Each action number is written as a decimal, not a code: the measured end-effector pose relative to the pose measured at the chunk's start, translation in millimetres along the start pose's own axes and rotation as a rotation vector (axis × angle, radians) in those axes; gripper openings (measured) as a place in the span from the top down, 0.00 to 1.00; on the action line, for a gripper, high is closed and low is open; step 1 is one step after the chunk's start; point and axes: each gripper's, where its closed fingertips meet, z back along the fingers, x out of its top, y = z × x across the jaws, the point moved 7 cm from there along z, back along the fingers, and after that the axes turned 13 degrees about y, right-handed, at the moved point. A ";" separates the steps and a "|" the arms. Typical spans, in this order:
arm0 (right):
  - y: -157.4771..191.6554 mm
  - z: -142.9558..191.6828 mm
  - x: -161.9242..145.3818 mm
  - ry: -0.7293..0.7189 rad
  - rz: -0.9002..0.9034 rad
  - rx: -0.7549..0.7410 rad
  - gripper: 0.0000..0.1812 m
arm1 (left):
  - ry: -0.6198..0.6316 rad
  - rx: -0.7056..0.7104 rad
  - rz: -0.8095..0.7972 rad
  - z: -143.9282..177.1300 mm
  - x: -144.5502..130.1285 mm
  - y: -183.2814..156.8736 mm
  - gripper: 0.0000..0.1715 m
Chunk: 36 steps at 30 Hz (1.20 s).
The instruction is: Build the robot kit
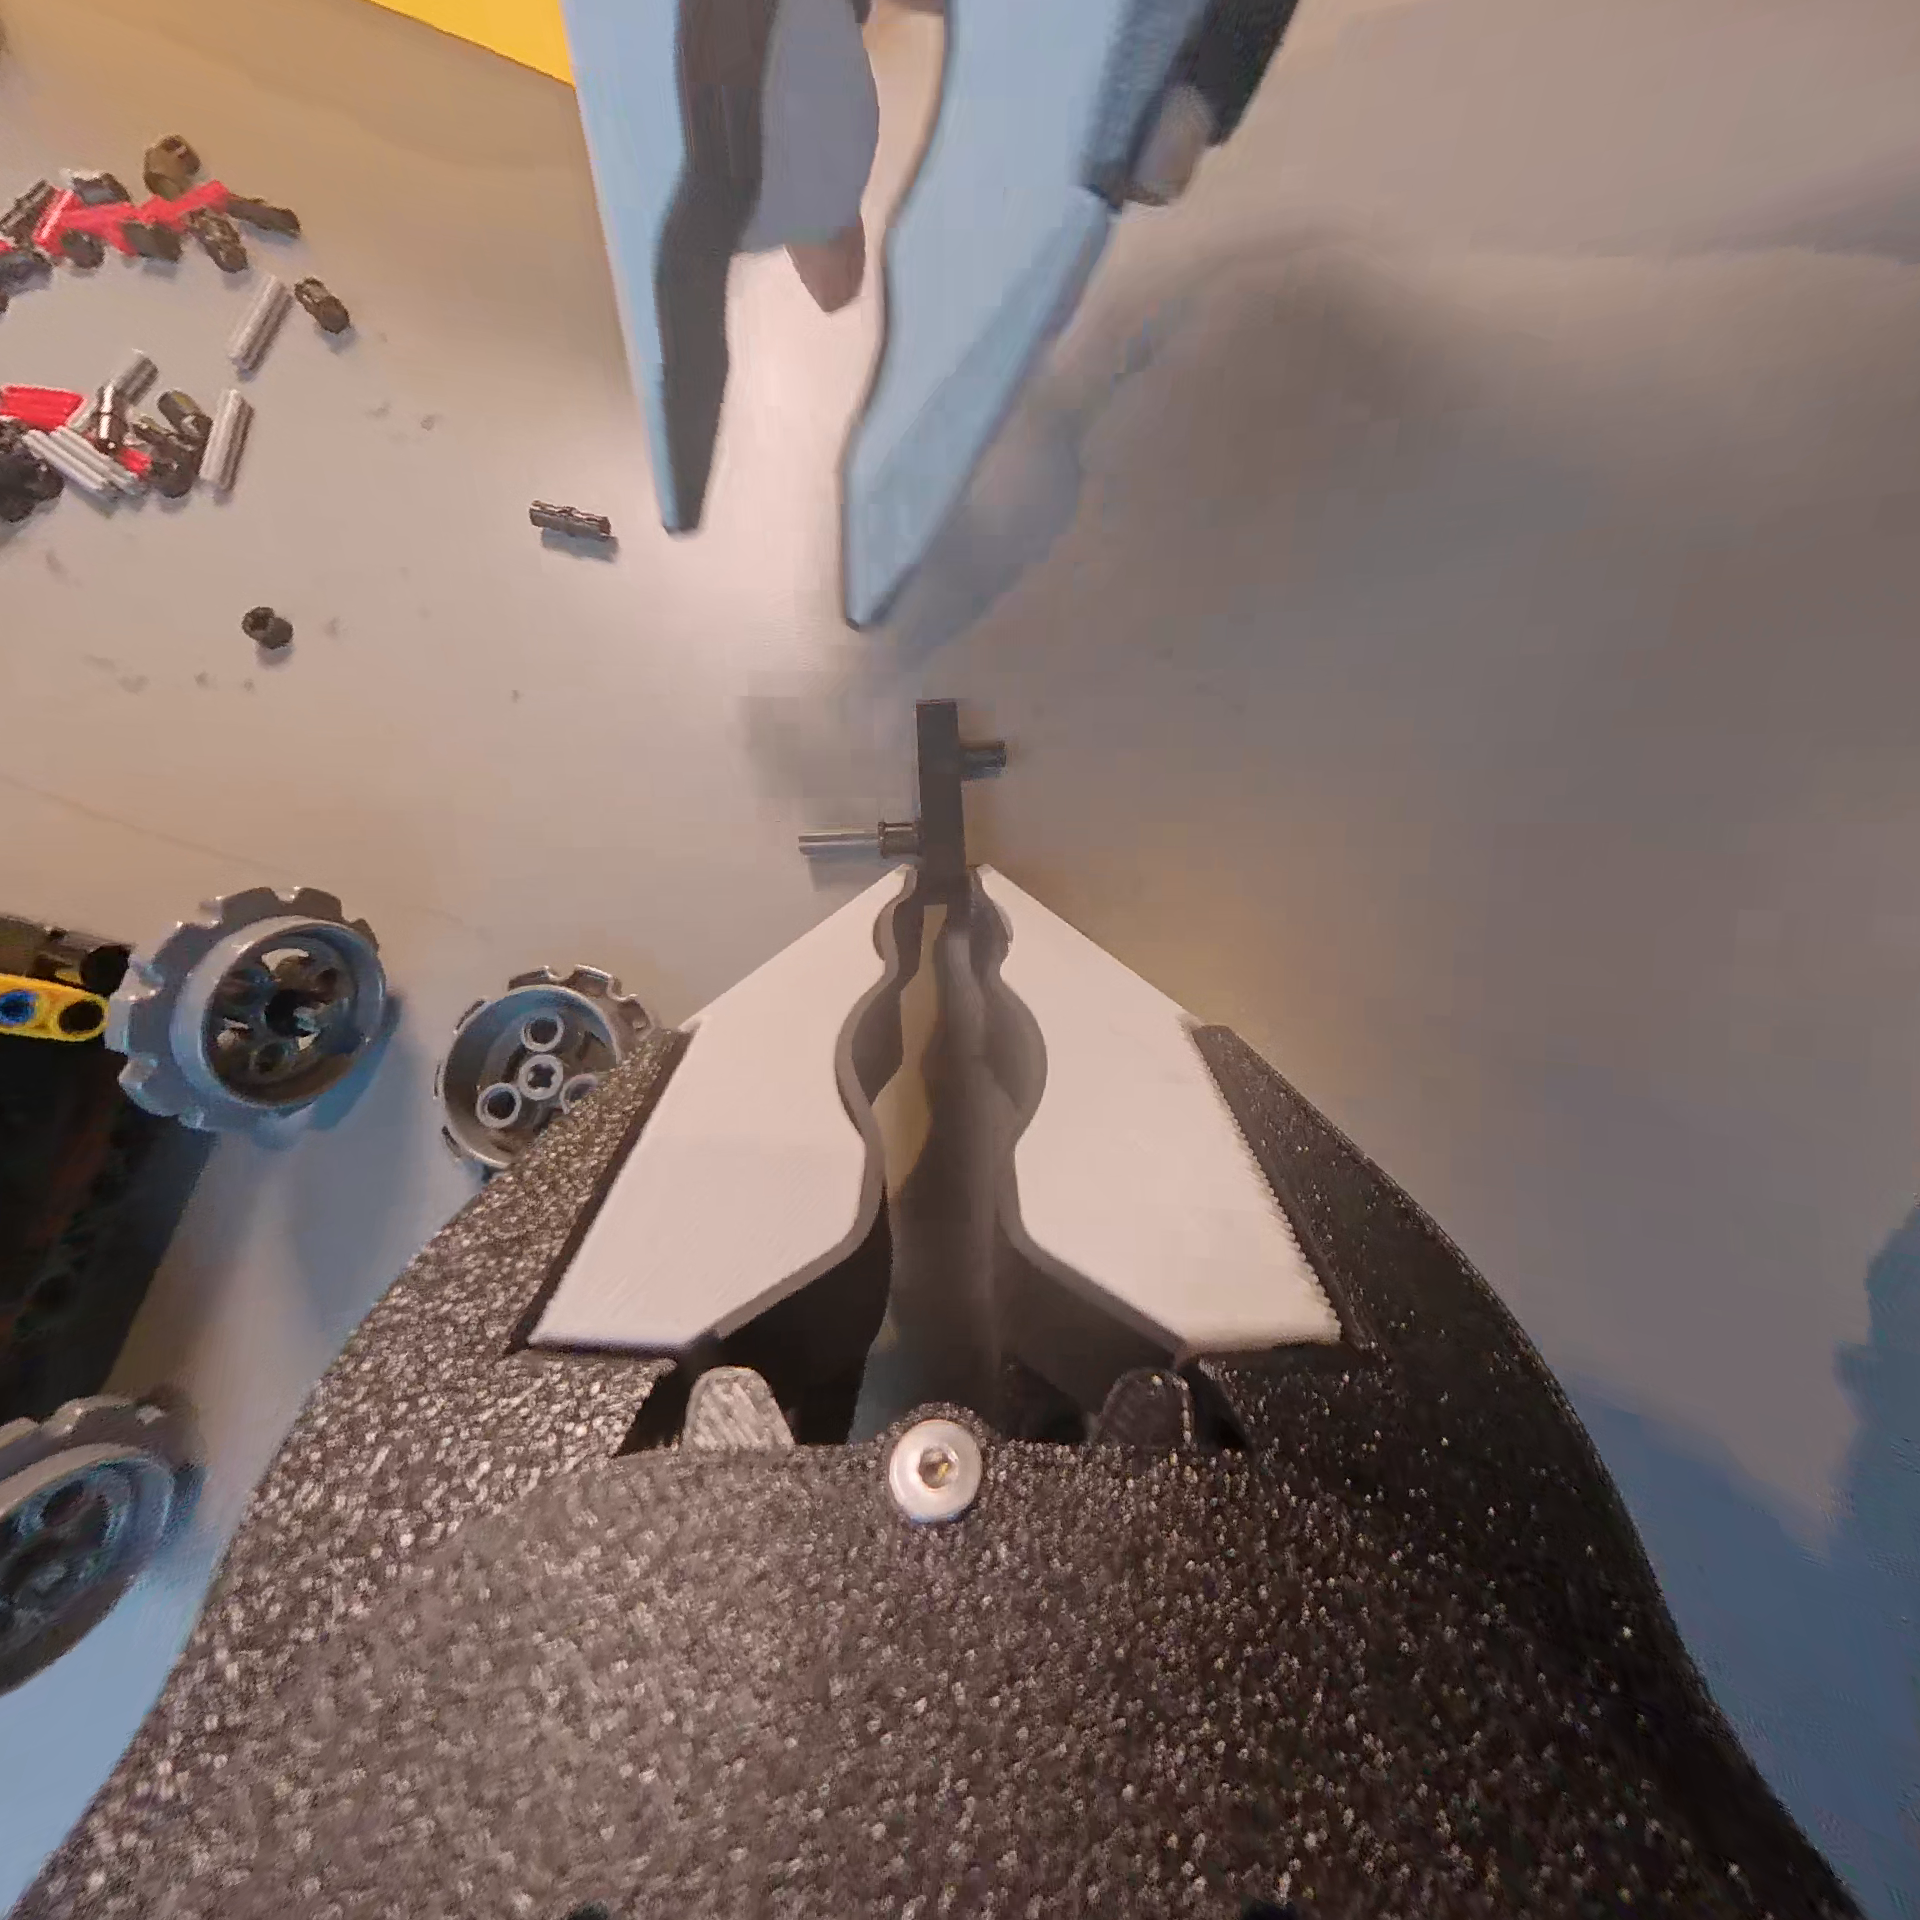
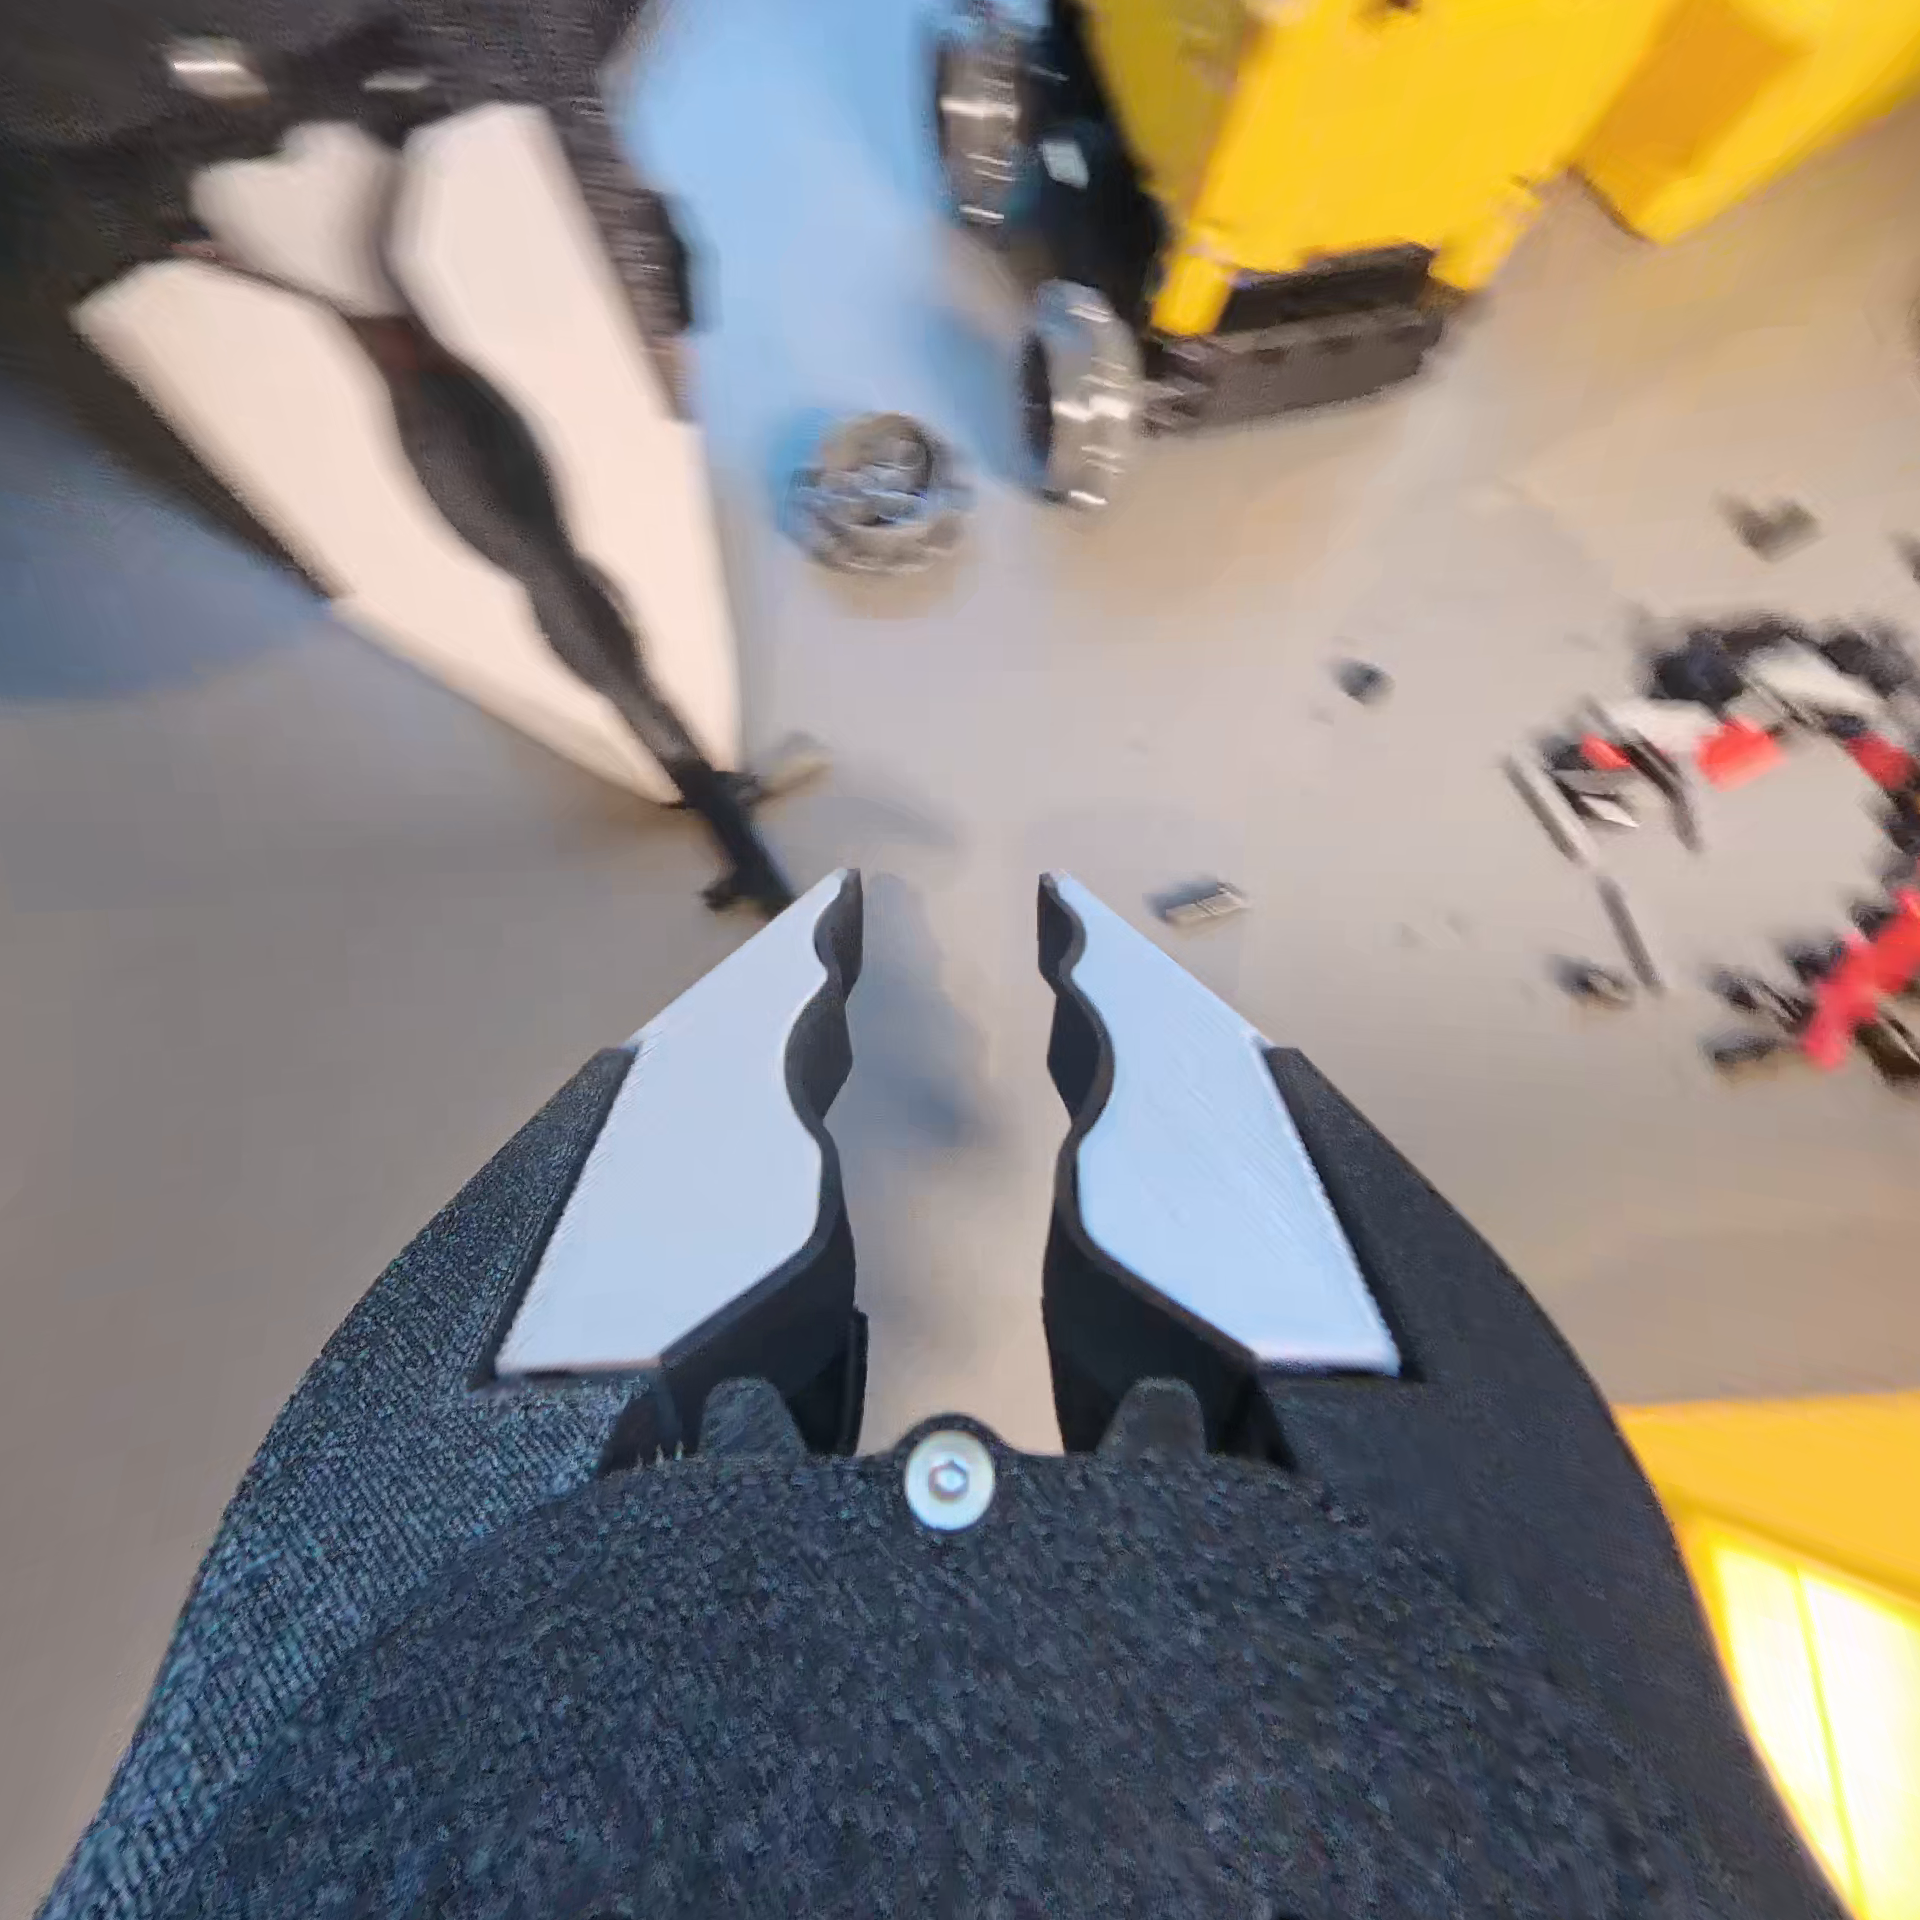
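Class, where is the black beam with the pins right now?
In the left wrist view, the black beam stands pinched in the left gripper's tips, centre frame, above the table.

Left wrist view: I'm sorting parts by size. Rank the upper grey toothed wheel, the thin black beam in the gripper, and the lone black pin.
1. Grey toothed wheel
2. Thin black beam
3. Lone black pin, though it lies farther away

A workbench for model-building: a plain tabletop (image 1: 1351,623) strewn with small toy-construction parts (image 1: 135,416) and toothed wheels (image 1: 255,1018).
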 end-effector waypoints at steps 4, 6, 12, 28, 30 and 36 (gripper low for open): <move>-22.9 -5.2 -15.5 0.006 -0.317 -0.128 0.84 | 0.005 0.032 0.044 1.0 -0.9 -3.9 0.97; -24.9 -10.6 -17.5 0.000 -0.385 -0.147 0.85 | 0.012 0.020 0.057 2.5 -1.7 -9.5 0.97; -30.0 -17.6 -5.7 0.060 -0.413 -0.219 0.89 | -0.068 -0.091 0.122 22.7 -2.3 -18.9 0.90; -43.2 -2.8 -11.8 0.032 -0.332 -0.328 0.87 | -0.282 -0.291 0.288 44.7 9.0 56.6 0.86; -54.2 -5.5 -16.3 0.034 -0.401 -0.313 0.83 | -0.297 -0.298 0.285 42.8 8.0 56.6 0.86; -57.8 -11.1 -19.4 0.048 -0.428 -0.252 0.97 | -0.365 -0.281 0.265 49.9 3.9 55.1 0.86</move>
